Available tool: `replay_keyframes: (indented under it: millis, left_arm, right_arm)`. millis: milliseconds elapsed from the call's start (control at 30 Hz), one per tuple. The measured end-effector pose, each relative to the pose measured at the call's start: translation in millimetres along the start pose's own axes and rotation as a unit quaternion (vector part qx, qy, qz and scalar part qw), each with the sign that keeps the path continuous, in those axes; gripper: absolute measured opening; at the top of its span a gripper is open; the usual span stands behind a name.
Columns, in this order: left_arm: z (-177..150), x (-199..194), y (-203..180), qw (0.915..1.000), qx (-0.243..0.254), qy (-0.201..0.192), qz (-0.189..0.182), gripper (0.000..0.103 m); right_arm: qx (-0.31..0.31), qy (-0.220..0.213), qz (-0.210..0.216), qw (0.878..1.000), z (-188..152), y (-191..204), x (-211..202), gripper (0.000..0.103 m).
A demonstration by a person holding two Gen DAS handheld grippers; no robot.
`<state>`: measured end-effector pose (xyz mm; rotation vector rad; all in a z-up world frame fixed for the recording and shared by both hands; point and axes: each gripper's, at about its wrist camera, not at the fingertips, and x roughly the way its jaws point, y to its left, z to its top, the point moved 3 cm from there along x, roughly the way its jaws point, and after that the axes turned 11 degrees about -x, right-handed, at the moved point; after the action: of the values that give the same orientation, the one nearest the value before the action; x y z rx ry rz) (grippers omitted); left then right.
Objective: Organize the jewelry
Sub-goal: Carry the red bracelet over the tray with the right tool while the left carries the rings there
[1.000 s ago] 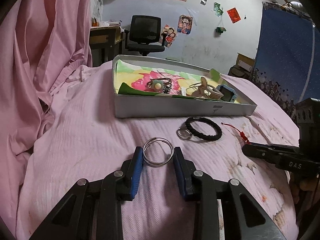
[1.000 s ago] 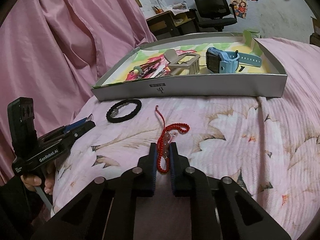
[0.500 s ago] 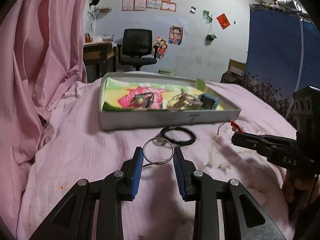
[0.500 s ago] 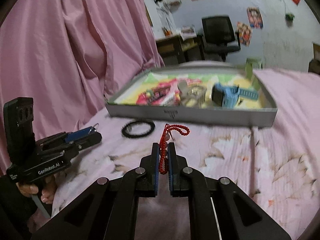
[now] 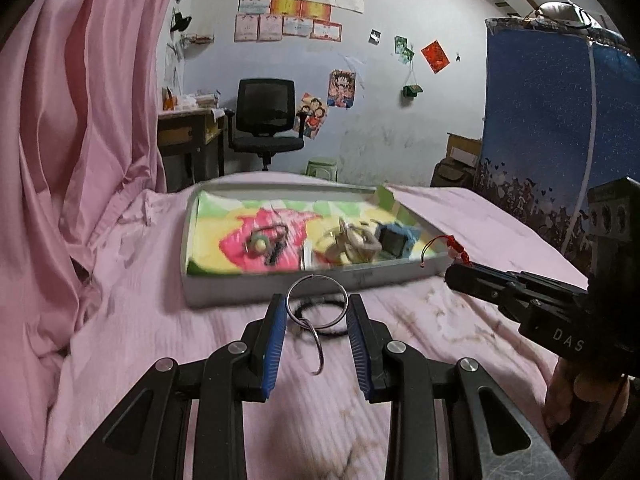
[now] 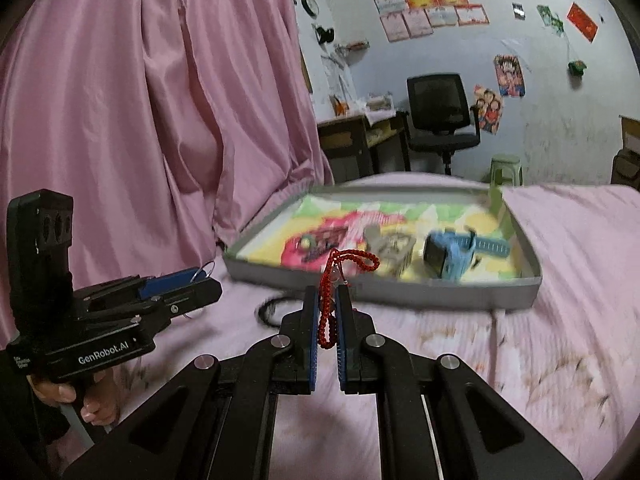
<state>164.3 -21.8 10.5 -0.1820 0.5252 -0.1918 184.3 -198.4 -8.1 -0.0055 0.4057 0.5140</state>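
While both tools hang above the pink bedspread [image 5: 132,332], each carries a piece; low in the left wrist frame, the left gripper [image 5: 317,312] has its blue pads [image 5: 275,344] pressed against the sides of a silver ring [image 5: 317,300], a large loop with a smaller loop dangling from it, clear of the cloth; low in the right wrist frame, the right gripper [image 6: 329,312] is clamped nearly together on a red beaded bracelet [image 6: 334,280], whose loop stands up above the fingertips while a strand hangs between the pads. Just beyond the left fingertips, a black braided bracelet [image 5: 320,314] lies on the bedspread, near the front wall of the tray. Further back, at mid-frame in both views, the grey tray [image 6: 440,296] with its bright floral lining sits on the bed; it holds a blue watch [image 6: 452,258], a beige clip [image 6: 386,246] and a dark beaded piece [image 5: 266,242], all blurred. Behind it, a black office chair [image 5: 266,120] stands by a desk [image 5: 188,132] against the poster-hung wall. I judge the step in hand to be the carry to the tray; the next move calls for bringing each gripper over the tray wall, lowering to a bare patch of lining, and parting the pads so nothing tangles with what lies there; the black bracelet is left to fetch.
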Motion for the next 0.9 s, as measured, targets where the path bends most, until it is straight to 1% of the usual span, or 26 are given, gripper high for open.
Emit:
replay_keyframes:
  millis: [67,200,300,400,567,667,733,800,900]
  left_arm:
    - [11.0,2.7,-0.4,0.9999,0.001,-0.012,0.003,0.029]
    - [39.7,11.2,1.3,0.9986,-0.015,-0.051,0.007,0.029]
    - [59.3,22.8,0.1,0.9966,-0.016,-0.079,0.016,0.029]
    - [76.0,37.5,-1.1,0.9951,-0.016,-0.096,0.02,0.029]
    - [96.6,68.6,-0.8,0.994,-0.012,-0.106,0.025,0.029]
    - [105.2,89.0,2.8,0.9943,-0.023,-0.1,0.027,0.029]
    - [107.4,105.3,5.9,0.9952,-0.028,-0.088,0.032,0.029]
    - [106.3,120.2,8.4,0.9965,-0.03,-0.067,0.04,0.029]
    - [105.0,143.7,15.4,0.9976,-0.037,-0.024,0.053,0.029]
  right_arm:
    - [-0.004,-0.019,-0.007,1.0,14.2,-4.5,2.0,0.007]
    - [-0.014,-0.043,-0.028,0.999,38.9,-11.6,10.8,0.007]
    - [-0.011,-0.059,-0.04,0.997,56.2,-21.4,20.6,0.007]
    - [0.001,-0.07,-0.049,0.996,71.1,-34.8,37.9,0.007]
    - [0.006,-0.069,-0.064,0.996,84.7,-49.5,69.8,0.007]
    - [0.006,-0.055,-0.075,0.996,87.5,-57.5,88.4,0.007]
    - [0.013,-0.041,-0.08,0.996,86.3,-64.1,99.7,0.007]
    - [0.022,-0.025,-0.081,0.996,83.2,-71.0,108.2,0.007]
    - [0.042,0.017,-0.079,0.996,75.5,-81.6,128.6,0.007]
